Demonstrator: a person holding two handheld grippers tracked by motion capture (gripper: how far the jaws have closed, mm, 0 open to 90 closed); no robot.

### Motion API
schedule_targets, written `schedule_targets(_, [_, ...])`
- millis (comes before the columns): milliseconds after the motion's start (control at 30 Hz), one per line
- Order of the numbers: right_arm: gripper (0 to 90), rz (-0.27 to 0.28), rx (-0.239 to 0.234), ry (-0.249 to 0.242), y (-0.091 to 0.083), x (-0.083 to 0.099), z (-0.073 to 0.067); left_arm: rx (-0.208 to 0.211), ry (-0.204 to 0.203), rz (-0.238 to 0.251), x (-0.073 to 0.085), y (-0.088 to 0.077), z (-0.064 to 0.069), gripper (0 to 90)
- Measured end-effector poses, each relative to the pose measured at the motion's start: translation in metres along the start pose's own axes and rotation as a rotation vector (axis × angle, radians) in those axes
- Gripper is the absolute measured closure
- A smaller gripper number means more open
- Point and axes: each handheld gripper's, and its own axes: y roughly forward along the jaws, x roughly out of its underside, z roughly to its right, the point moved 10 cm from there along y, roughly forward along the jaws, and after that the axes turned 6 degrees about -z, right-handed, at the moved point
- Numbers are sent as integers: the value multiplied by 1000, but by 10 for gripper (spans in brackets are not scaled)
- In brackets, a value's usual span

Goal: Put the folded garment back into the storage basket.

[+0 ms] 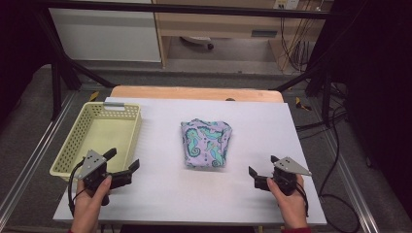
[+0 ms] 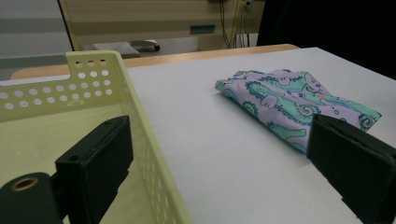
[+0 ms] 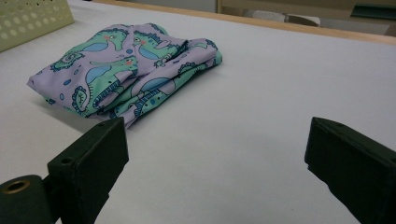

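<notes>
From the high view, the folded seahorse-print cloth (image 1: 206,143) lies in the middle of the white worktop (image 1: 160,194), neatly squared, and the yellow perforated basket (image 1: 125,127) at the left stands with nothing in it. So the folding looks done, and what seems left is the lift and the drop into that basket. The left gripper (image 1: 121,166) hovers at the basket's near right corner, jaws spread wide, nothing between them. The right gripper (image 1: 263,171) sits well to the right of the cloth, also released and carrying nothing.

Over to the left gripper view: the basket's wall (image 2: 140,140) runs up between the two black jaws, one jaw over the basket floor, the other out over the worktop, and the cloth (image 2: 294,105) lies beyond, untouched.

Now the right gripper view: jaws gaping, bare worktop between them, the cloth (image 3: 126,70) ahead and to the left, near but apart.
</notes>
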Motion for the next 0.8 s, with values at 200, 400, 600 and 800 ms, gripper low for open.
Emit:
schedule_targets(200, [64, 22, 7, -38, -12, -3, -8, 49, 16, 25, 0, -1, 11, 44])
schedule_targets(400, [62, 13, -5, -87, -13, -1, -20, 66, 62, 30, -2, 2, 31, 44])
schedule_targets(600, [60, 4, -4, -95, -11, 1, -22, 126, 115, -20, 6, 14, 61, 58])
schedule_targets(800, [56, -11, -16, -111, -6, 2, -25, 191, 138, -102, 14, 39, 85, 66])
